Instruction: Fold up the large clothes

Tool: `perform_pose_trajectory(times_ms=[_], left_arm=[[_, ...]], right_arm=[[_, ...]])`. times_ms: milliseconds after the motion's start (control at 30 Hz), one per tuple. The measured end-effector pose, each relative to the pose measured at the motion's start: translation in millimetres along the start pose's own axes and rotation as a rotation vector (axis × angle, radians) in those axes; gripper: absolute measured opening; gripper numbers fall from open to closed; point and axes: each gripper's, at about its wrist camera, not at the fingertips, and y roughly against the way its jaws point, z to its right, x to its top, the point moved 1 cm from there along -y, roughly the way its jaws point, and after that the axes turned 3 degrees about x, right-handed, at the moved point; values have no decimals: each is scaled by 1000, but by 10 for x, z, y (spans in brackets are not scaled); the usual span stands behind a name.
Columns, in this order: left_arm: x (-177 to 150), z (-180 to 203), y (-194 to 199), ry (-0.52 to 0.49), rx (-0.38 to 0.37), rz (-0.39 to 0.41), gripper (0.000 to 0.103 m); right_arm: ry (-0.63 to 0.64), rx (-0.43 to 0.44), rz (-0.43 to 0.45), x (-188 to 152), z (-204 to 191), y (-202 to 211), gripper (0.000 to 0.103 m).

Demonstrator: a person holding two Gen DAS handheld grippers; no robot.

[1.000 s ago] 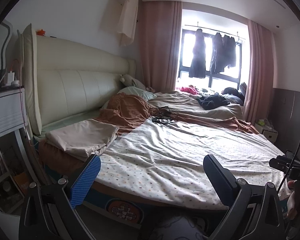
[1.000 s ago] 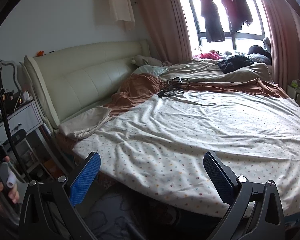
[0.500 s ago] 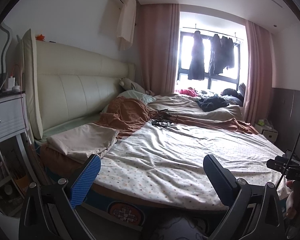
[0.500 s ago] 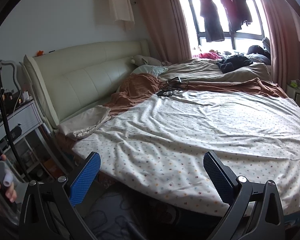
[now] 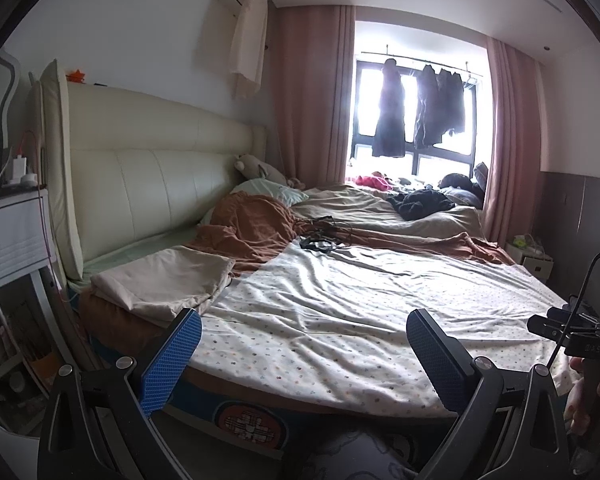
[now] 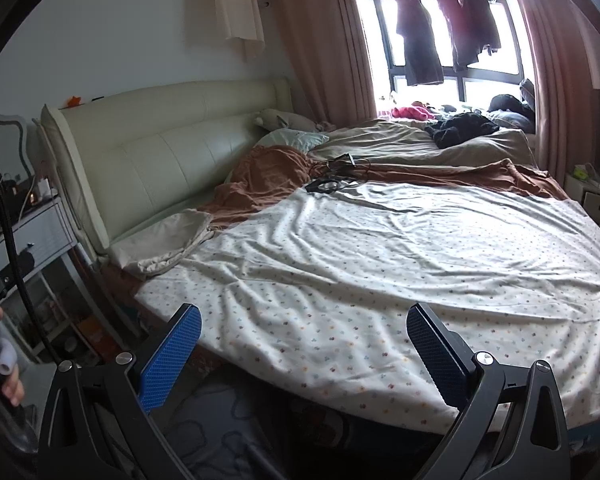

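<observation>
1. Left wrist view: left gripper (image 5: 304, 352), fingers spread wide, holding nothing, one dimpled blue pad, the other dark; white dotted sheet (image 5: 364, 312), thin and creased, spread flat over the bed; folded beige cloth (image 5: 164, 284) by the padded cream headboard (image 5: 148, 184); rust blanket (image 5: 252, 228), bunched; right edge cuts off the other gripper
2. Right wrist view: right gripper (image 6: 304, 352), fingers likewise apart and empty, at the sheet's (image 6: 380, 264) near edge; black cables (image 6: 336, 176), tangled; hand (image 6: 4, 384) partly cropped at left

We see a big bed (image 5: 380, 396) with a soft cream headboard (image 5: 160, 184) at the left. Bright light comes through the window (image 5: 416, 128) at the upper right, between pink curtains (image 5: 312, 96). The walls (image 5: 140, 32) are white.
</observation>
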Motion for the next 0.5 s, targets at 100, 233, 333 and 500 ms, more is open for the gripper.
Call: perform_pose_trajectory(times_ms=[100,233,333,500], left_arm=[[6,-5,-5,1,-2,-4,103],[9,-16,-5,13,-1,4,103],[3,-15,-5,14,-1,5,103],[-3,-21,-2,12,-3,8,103]], right_arm=[[-3,-2,-2,-6,10,-9,103],[-8,-4,-6,1,19,-16,103],[-17,-5,-13,-3,33,-37,103],[-23,-5,-23,-22,44,-68,103]])
